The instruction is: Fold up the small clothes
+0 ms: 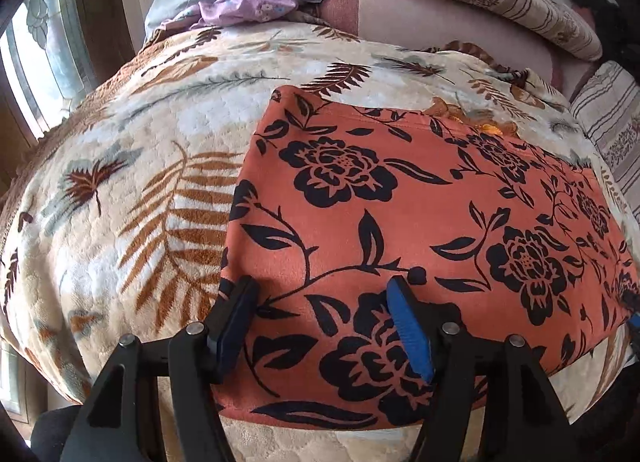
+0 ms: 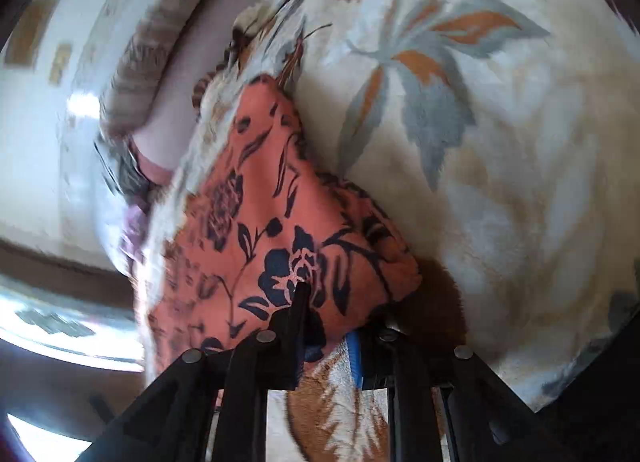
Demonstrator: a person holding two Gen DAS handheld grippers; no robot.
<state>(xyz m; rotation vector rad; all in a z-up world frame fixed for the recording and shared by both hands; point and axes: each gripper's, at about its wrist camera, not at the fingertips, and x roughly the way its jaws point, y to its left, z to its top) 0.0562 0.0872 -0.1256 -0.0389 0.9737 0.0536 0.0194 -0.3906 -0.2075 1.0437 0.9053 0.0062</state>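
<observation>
Velvety rust floral cloth (image 1: 400, 229) flat, rectangular on plush leaf-print blanket (image 1: 132, 165).

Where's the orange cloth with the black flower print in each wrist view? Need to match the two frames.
Left wrist: the orange cloth with black flower print fills the centre and right, lying flat, with the open left gripper over its near edge.
Right wrist: the cloth sits left of centre, bunched and lifted, running down into the right gripper.
Shared landmark: the cream plush blanket with leaf pattern under the cloth.
</observation>
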